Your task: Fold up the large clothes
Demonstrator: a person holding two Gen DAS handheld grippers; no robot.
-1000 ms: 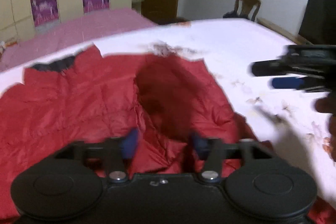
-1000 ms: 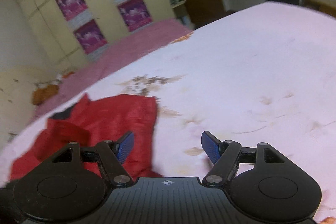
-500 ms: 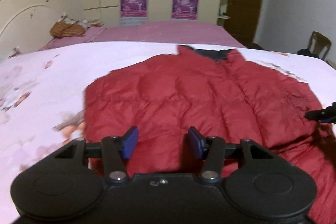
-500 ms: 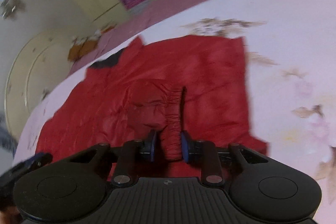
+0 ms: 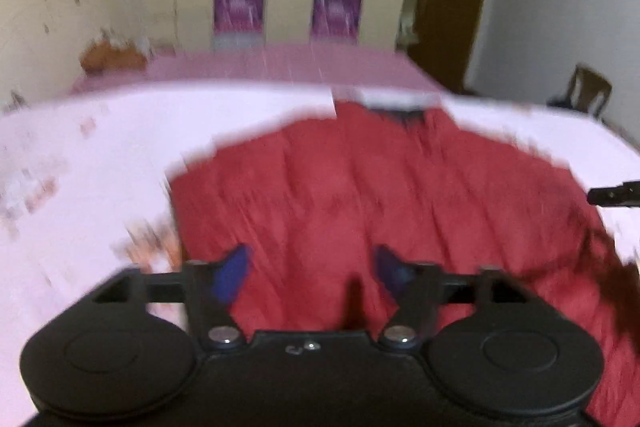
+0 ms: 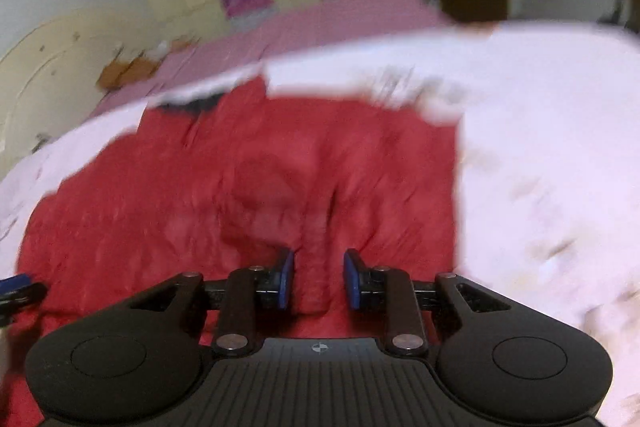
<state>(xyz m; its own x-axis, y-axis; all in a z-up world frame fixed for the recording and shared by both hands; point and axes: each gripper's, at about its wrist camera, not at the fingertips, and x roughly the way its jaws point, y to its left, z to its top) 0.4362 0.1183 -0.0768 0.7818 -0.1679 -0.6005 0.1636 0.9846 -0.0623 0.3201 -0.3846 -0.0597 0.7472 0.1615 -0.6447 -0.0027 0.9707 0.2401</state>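
Your red jacket (image 5: 384, 195) lay spread flat on the bed (image 5: 100, 155). Your left gripper (image 5: 310, 269) hung over its hem, jaws opening and empty. Your right gripper (image 6: 319, 279) had its jaws opening around a raised fold, pads clear of it.

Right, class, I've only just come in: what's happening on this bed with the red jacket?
A person is folding a red jacket spread on a bed, one hand-held gripper in each hand. The right hand-held gripper has a cuff-like fold of the jacket between its blue fingers, and its jaws are opening, so it seems to be letting that fold go. The left hand-held gripper hangs over the jacket's near edge, jaws opening, gripping nothing. Both views are blurred.
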